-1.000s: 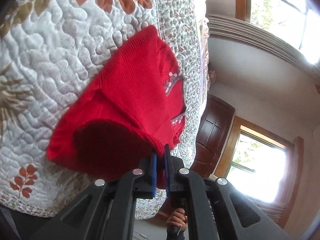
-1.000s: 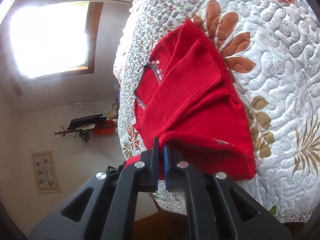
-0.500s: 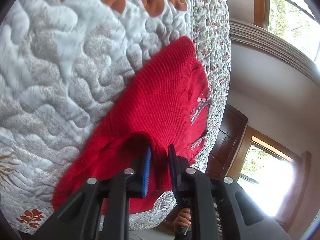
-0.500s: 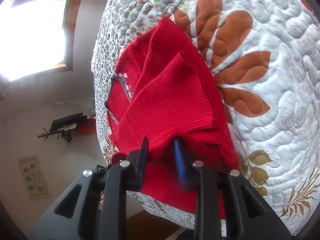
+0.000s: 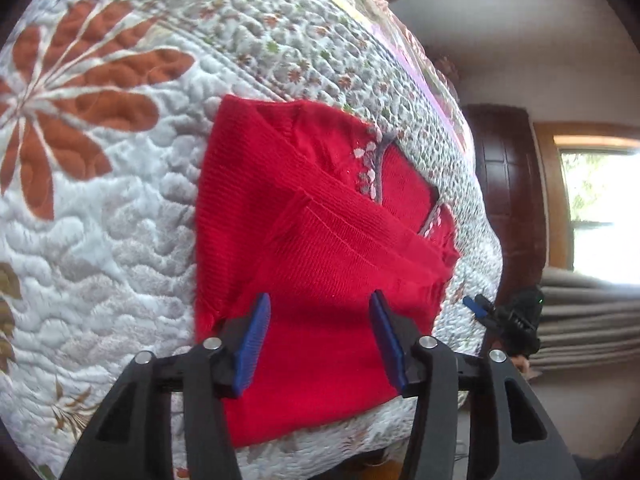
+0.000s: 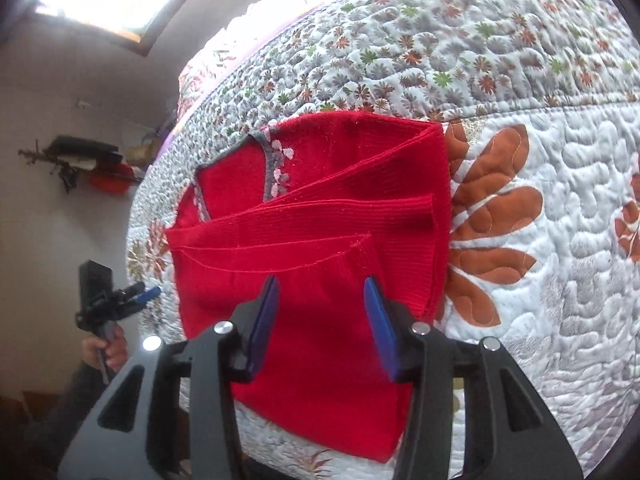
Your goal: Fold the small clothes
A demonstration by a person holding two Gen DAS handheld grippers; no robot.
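Both my grippers had let go within the last second: the left gripper [image 5: 318, 316] and right gripper [image 6: 320, 300] now stood with fingers spread wide, empty, hovering just off the small red ribbed-knit sweater with grey floral neck trim [image 5: 320, 240]. It lay folded flat near the edge of the white quilted leaf-print bedspread [image 5: 120, 200]. I judged this fold laid; smoothing or a final fold remained.

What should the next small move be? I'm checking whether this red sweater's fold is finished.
Probably lift both grippers away. The left gripper and right gripper are open, gripping nothing, and the red sweater lies folded on the quilt, sleeves crossed over it.
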